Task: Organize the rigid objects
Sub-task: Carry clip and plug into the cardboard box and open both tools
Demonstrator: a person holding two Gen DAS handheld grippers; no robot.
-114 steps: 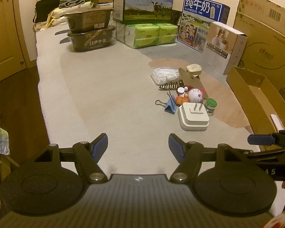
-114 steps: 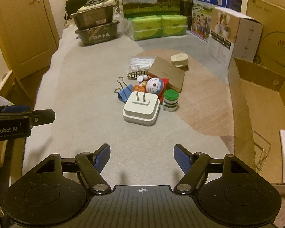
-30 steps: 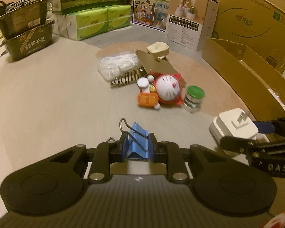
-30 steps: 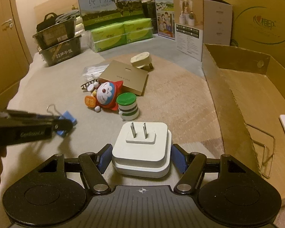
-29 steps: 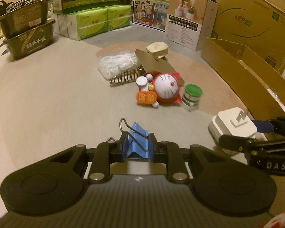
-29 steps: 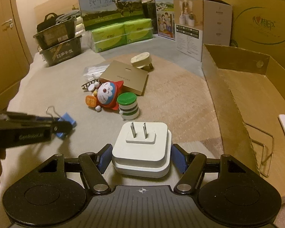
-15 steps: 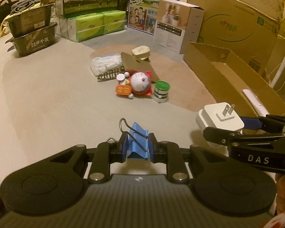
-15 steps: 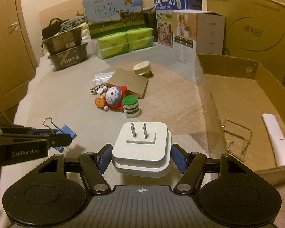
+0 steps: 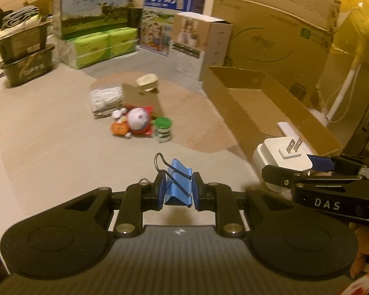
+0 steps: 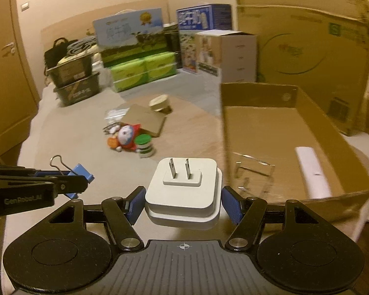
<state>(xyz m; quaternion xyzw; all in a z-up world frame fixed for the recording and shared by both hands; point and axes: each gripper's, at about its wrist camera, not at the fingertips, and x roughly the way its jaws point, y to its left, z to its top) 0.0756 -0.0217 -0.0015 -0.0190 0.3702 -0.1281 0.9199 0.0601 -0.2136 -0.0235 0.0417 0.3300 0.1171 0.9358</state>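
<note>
My left gripper (image 9: 179,188) is shut on a blue binder clip (image 9: 179,184), held off the floor; the clip (image 10: 82,172) also shows at the left of the right wrist view. My right gripper (image 10: 183,205) is shut on a white plug adapter (image 10: 183,191), prongs up, lifted beside the open cardboard box (image 10: 332,132). The same adapter (image 9: 281,158) appears at the right of the left wrist view. The remaining pile lies on the carpet: a round-headed toy figure (image 9: 137,119), a green-lidded jar (image 9: 162,129), a flat brown box (image 9: 141,95) and a plastic bag (image 9: 104,97).
Inside the cardboard box lie a white stick-shaped item (image 10: 312,169) and a wire stand (image 10: 253,172). Milk cartons (image 9: 93,7), green tissue packs (image 9: 103,44) and dark trays (image 9: 24,56) line the back wall. A large carton (image 9: 278,32) stands behind the open box. A wooden door (image 10: 5,73) is at left.
Both grippers have risen and swung right toward the open cardboard box, carrying the clip and the adapter. The pile on the carpet now looks smaller and farther off.
</note>
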